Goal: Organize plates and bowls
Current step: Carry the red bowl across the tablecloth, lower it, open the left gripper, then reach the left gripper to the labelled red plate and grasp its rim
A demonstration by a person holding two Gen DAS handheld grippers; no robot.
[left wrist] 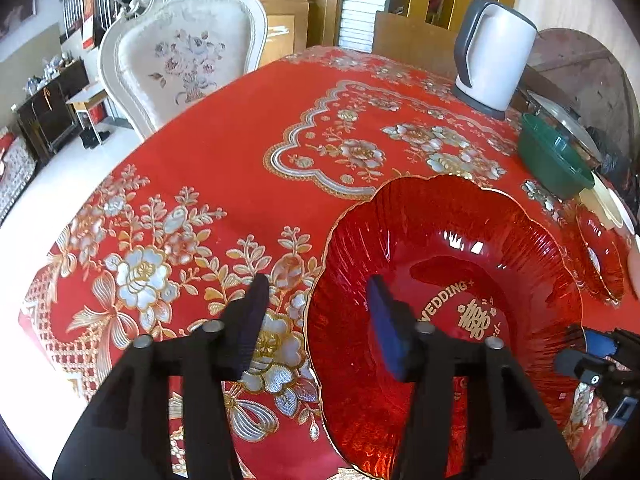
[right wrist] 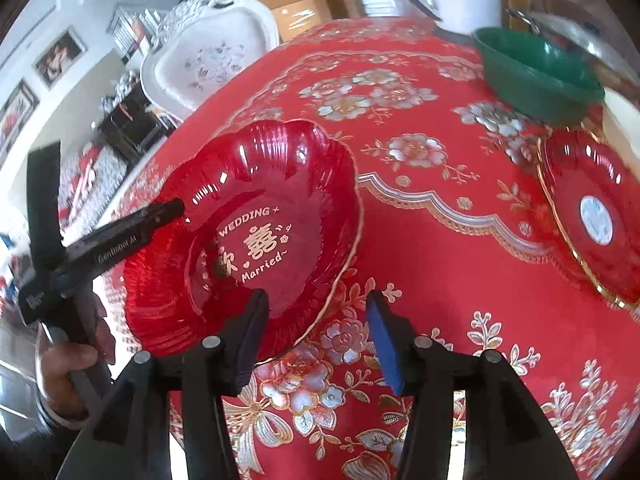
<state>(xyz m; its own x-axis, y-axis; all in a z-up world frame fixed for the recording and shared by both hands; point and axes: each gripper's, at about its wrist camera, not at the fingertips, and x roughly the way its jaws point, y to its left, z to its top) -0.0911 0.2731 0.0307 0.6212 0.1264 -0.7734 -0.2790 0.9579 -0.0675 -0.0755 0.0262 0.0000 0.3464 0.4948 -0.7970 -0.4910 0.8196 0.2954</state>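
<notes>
Lg red plate (left wrist: 460,264) is seen on tablecloth (left wrist: 224,152), straddled at near rim by the spread-apart left gripper (left wrist: 316,312). Right gripper (right wrist: 316,312) also unclenched, nothing held. Judged glossy, slippery, brittle; best pinched at scalloped rim w/ 2 fingers.

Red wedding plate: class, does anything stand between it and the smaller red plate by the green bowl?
Nothing visible: only bare tablecloth lies between the wedding plate and the smaller red plate; the green bowl sits behind.
</notes>
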